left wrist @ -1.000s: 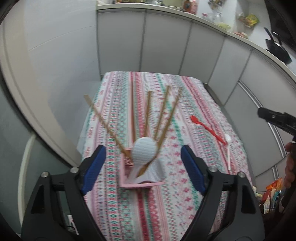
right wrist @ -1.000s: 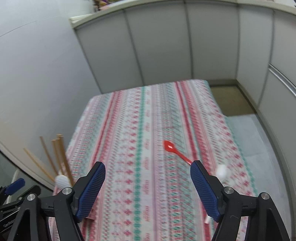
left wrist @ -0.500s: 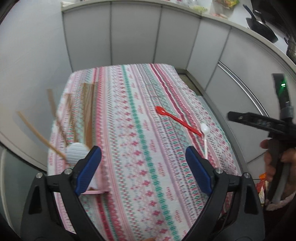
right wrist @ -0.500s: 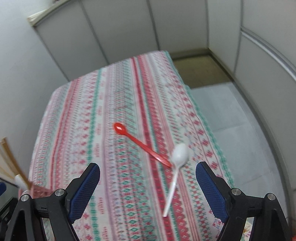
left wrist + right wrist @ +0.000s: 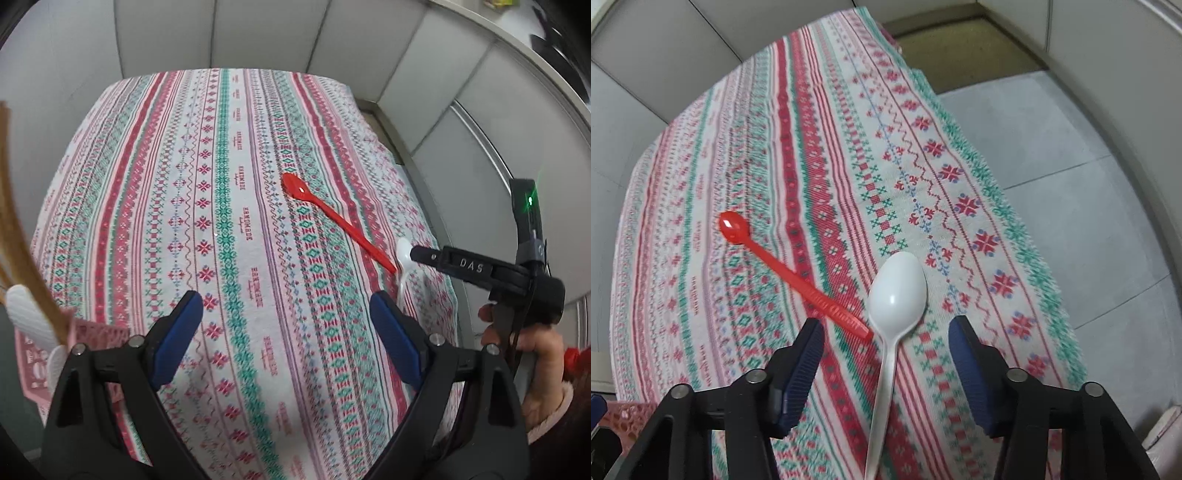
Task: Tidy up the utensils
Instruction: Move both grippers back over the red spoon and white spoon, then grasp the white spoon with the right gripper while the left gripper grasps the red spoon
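Utensils lie on a surface point(image 5: 229, 206) covered by a cloth striped in red, green and white patterns, which fills most of both views and stands against grey panelled walls. At the near left corner of the surface, seen at the left edge of the left wrist view, stands a pink lattice holder point(image 5: 35, 354); blurred wooden chopsticks point(image 5: 20, 258) lean out of it, with a white ribbed utensil point(image 5: 24, 317) beside them.

The left gripper point(image 5: 286, 334) hangs over the near middle of the cloth, its blue-padded fingers point(image 5: 177, 332) spread wide with nothing between them. The right gripper point(image 5: 886, 363) is low over the right side of the surface, its jaws also wide apart and empty; in the left wrist view it enters from the right edge as a black bar, carried by the person's right hand point(image 5: 532, 343).

A white plastic spoon point(image 5: 892, 325) lies bowl-up near the right edge of the cloth, its bowl just beyond the right gripper's fingertips and its handle running back between the two fingers without touching either pad. A slim red spoon point(image 5: 792, 275) lies diagonally to its left, small bowl pointing toward the far left, the end of its handle just beside the neck of the white spoon; whether they touch cannot be told. Both spoons are well apart from the holder.
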`<state>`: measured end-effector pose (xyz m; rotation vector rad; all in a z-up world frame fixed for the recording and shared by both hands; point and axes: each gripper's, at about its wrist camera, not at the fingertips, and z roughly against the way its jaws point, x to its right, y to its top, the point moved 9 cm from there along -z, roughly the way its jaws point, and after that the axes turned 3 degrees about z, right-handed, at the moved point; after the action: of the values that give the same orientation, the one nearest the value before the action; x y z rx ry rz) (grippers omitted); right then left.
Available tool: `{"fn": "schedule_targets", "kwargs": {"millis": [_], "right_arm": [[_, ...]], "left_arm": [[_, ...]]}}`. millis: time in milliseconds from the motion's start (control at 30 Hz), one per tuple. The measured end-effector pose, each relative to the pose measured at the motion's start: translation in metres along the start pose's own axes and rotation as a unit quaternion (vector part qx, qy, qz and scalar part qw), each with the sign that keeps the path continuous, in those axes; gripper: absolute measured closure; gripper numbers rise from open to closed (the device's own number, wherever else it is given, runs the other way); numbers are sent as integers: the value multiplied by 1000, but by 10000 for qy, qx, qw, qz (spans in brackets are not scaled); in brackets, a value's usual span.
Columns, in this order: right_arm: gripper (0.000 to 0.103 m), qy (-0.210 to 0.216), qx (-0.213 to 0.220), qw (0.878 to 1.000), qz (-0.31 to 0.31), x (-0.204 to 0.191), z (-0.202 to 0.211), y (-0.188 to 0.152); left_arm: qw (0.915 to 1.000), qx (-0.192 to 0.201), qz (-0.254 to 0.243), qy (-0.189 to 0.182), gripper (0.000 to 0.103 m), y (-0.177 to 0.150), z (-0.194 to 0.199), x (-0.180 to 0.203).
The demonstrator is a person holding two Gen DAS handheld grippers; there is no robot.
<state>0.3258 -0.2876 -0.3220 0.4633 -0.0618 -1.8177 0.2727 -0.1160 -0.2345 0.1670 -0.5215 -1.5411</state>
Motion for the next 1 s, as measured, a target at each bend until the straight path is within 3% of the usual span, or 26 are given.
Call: {"fn": "schedule_targets", "kwargs": {"millis": [200,333,400,567,633,800,1000], "right_arm": [[53,-110,-239,9996,-108,5,-29,5],[55,-386,-245,9988,162,1,-36,6],[64,-582,-207,9975,339,0,-37,6],[64,-676,-161,9962,522,-3,-37,7],[65,-581,-155,9972,445,1,-36,9],[65,-252,-133,9995,129,9,-30,12],[65,16,-75,9999,-107,15,-22,16]], "left_arm": [[9997,72,108,231,17,15,-29,8],[9993,83,166,316,18,24,-47,14],[9992,87,178,338,18,28,-54,16],[9993,49,298,225,22,41,-71,17],[9986,22,518,44,26,50,-79,10],[9907,-74,1176,-684,48,68,-106,-2],[9771,104,1732,-1232,55,85,-135,-10]]}}
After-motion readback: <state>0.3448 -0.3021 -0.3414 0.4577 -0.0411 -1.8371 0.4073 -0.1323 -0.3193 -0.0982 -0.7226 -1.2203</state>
